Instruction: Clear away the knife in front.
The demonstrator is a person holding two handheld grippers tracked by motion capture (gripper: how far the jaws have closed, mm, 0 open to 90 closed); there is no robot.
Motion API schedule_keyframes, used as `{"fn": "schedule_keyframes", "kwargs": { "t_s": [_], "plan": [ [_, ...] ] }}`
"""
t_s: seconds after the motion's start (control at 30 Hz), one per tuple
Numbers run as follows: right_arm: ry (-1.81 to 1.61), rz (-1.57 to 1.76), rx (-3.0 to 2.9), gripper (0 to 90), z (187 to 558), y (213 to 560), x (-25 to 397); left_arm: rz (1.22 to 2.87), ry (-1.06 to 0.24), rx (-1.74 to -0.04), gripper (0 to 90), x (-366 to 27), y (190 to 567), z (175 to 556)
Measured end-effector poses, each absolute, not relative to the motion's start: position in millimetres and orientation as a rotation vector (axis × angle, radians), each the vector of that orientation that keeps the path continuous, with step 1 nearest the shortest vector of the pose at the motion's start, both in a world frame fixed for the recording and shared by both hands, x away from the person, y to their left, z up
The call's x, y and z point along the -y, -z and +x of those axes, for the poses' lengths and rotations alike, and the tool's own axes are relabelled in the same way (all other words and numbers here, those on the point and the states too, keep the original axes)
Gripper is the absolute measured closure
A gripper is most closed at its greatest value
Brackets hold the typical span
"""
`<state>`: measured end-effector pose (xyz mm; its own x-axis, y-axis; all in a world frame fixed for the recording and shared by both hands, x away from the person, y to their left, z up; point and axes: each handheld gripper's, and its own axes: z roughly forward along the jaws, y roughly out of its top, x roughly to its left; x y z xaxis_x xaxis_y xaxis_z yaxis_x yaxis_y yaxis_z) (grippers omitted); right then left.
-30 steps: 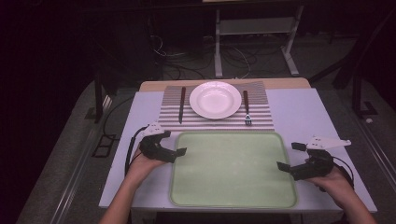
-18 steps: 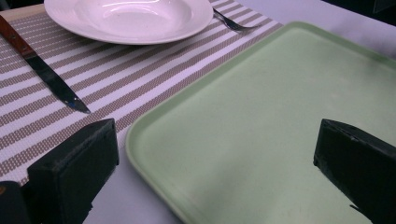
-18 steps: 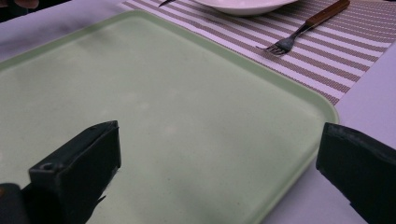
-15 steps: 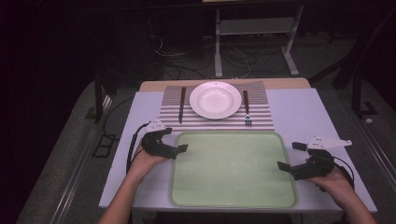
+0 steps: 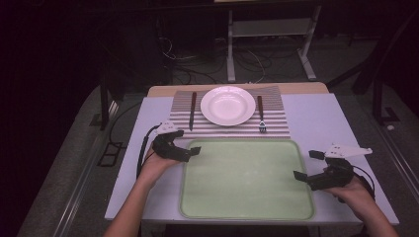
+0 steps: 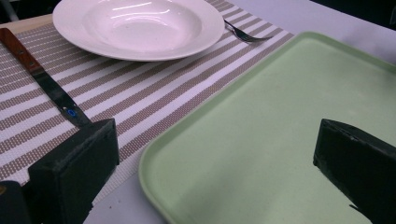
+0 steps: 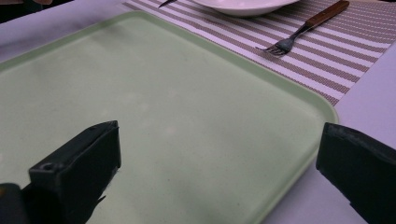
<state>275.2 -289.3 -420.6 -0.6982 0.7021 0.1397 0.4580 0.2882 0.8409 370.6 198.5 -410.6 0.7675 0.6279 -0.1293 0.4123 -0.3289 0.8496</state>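
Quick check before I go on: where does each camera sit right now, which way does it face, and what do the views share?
High view: above the near edge, facing forward and down; both forearms, left gripper and right gripper show.
Left gripper view: low at the tray corner, facing the plate and knife; own jaws open.
Right gripper view: low at the tray's right edge, facing the fork; own jaws open.
Shared: tray, plate, striped mat.

My left gripper (image 5: 187, 146) sits at the far left corner of the green tray (image 5: 247, 207), jaws spread. My right gripper (image 5: 309, 165) rests at the tray's right edge, jaws apart too. Beyond the tray lies a striped placemat (image 5: 225, 129) with a white plate (image 5: 228, 105) between a knife (image 5: 192, 109) and a fork (image 5: 260, 114).
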Motion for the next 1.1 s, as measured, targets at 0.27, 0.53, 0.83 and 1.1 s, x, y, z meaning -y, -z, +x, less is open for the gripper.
{"fn": "schedule_keyframes", "kwargs": {
  "t_s": [0.27,0.53,0.83,1.1],
  "plan": [
    [-1.372,1.065,-2.299,0.1,275.4,420.6,289.5,1.965,-0.275,-0.790,0.0,-193.9,409.8,379.4],
    [-1.374,1.067,-2.296,0.1,275.2,420.4,289.6,1.964,-0.288,-0.784,1.8,-191.0,407.9,388.3],
    [-1.369,1.065,-2.304,0.1,275.6,421.1,289.3,1.965,-0.287,-0.789,1.8,-187.0,409.6,396.4],
    [-1.365,1.065,-2.309,0.1,275.8,421.5,288.4,1.977,-0.286,-0.792,1.9,-183.8,412.1,403.6]
  ]
}}
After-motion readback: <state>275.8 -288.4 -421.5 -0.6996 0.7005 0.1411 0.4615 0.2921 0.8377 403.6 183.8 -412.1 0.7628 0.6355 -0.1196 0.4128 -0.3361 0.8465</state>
